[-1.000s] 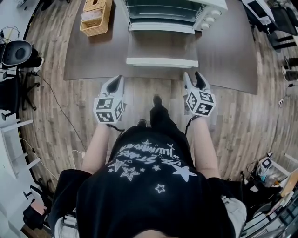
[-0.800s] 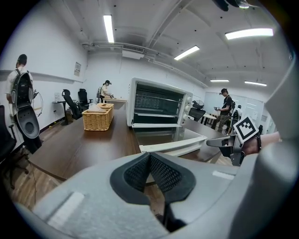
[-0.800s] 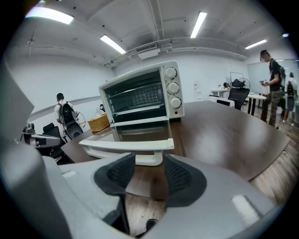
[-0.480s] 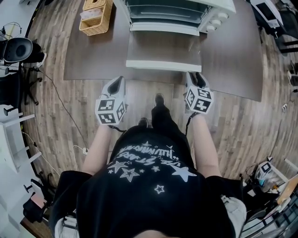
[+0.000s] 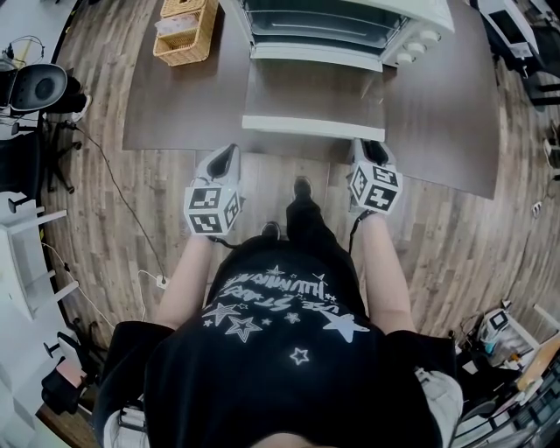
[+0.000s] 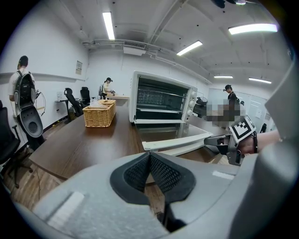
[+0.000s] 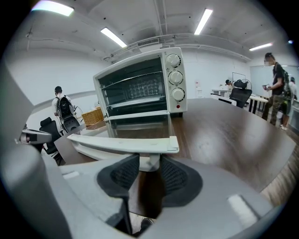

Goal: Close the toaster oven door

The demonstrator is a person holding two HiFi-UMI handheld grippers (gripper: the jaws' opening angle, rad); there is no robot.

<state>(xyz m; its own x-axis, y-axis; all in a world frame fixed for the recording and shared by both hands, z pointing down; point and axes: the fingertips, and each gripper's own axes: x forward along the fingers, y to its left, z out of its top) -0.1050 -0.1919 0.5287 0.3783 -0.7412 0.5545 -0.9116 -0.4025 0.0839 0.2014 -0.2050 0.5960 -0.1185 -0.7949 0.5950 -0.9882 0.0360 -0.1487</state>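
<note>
Right gripper (image 7: 150,170) closes its jaws around the right end of the stiff handle (image 7: 121,144) on the likely light toaster oven door (image 5: 315,89), folded down over the table (image 5: 175,105); left gripper (image 6: 149,164) hangs shut, empty.

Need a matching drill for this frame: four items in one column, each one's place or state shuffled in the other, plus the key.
Column 1
1. toaster oven door
2. wicker basket
3. left gripper
4. right gripper

Column 2
A. right end of the door handle stands between its jaws
B. jaws together, nothing between them
C. folded down flat, open
D. on the table, to the left of the oven in the head view

Pairs: 1-C, 2-D, 3-B, 4-A. The right gripper's jaws are closing on that handle end.
</note>
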